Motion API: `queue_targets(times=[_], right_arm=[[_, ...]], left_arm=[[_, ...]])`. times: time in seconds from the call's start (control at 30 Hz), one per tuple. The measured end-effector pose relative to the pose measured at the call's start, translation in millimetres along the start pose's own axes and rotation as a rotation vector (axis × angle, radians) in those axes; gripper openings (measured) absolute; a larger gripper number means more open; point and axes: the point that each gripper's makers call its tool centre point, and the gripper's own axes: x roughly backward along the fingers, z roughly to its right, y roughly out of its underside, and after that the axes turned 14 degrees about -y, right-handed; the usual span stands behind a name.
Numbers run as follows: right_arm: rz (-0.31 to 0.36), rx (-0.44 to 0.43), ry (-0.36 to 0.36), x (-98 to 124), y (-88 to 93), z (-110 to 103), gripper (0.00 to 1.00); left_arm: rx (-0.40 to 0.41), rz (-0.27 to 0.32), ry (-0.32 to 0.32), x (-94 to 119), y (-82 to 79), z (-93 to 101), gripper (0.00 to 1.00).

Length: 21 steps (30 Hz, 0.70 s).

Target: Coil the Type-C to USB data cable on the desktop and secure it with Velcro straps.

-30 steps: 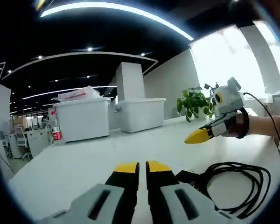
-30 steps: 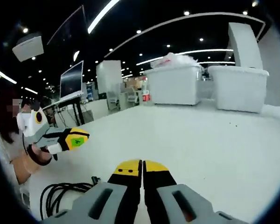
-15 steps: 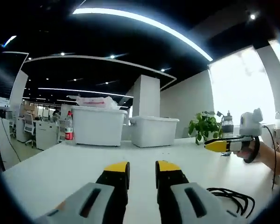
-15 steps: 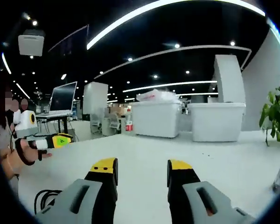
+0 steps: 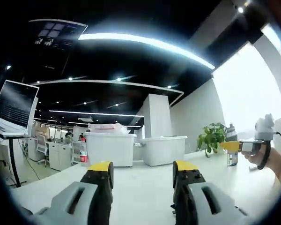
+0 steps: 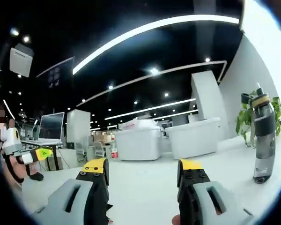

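1. The Type-C to USB data cable: where it lies cannot be told. Both cameras tilt up toward the ceiling lights. By my judgement it sits low on the desk, under the jaws. A dark sliver beside the left gripper's inner jaw may be part of it, but it is too small to be sure.
2. The broad white desktop (image 5: 140, 190) runs from the jaws out to the two white lidded plastic storage bins (image 5: 107, 149), which stand side by side at its far edge.
3. A dark flat monitor (image 5: 14, 105) stands well to the left of the bins.
4. The grey left gripper with yellow tips (image 5: 142, 168) points at the bins, fingers spread wide and holding nothing.
5. The matching right gripper (image 6: 143, 165) also faces the bins, fingers likewise wide apart and empty.
6. A dark, clear-bodied water bottle (image 6: 263, 136) stands upright on the desk to the right of the bins.
7. A small green potted plant (image 5: 213, 137) sits between the bins and the bottle.
8. Risks:
   - With the cameras aimed high, a blind descent could pinch one strand and drag the coil loose.
   - A wide sweep of the right gripper could topple the bottle.
   - Closing the Velcro straps on a slack bundle would let loops spill out.
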Motion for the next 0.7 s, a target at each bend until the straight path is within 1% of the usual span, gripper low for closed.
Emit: queue_targets(times=[0.1,0.23,0.3,0.33,0.37,0.4,0.53,0.63,0.7], right_arm=[[0.017,0.02,0.041,16,-2.9,3,0.6],[0.045,0.027,0.129,34,-4.6,13,0.6],[0.052,0.036,0.164,42,-5.4,18,0.61],[0.059,0.037,0.175,45,-6.0,19,0.62],[0.061,0.034,0.181,47,-5.7,20,0.62],[0.062,0.028,0.185,48,-5.2,21,0.63],[0.049,-0.001,0.196,52,3.0,22,0.64],[0.03,-0.017,0.222,56,12.4,25,0.64],[0.009,-0.017,0.236,58,19.3,27,0.64]], left_arm=[[0.0,-0.002,-0.032,6,4.2,-3.5,0.55],[0.012,0.012,-0.098,11,7.0,-13.7,0.55],[-0.01,0.019,-0.126,12,8.5,-18.7,0.54],[-0.034,0.022,-0.143,14,10.1,-22.4,0.52],[-0.056,0.029,-0.165,16,11.1,-26.7,0.48],[-0.065,0.034,-0.193,18,12.0,-31.6,0.46],[-0.047,0.042,-0.236,23,19.0,-40.6,0.5],[-0.034,0.007,-0.268,23,31.0,-48.1,0.56],[-0.045,-0.015,-0.284,25,37.1,-51.9,0.57]])
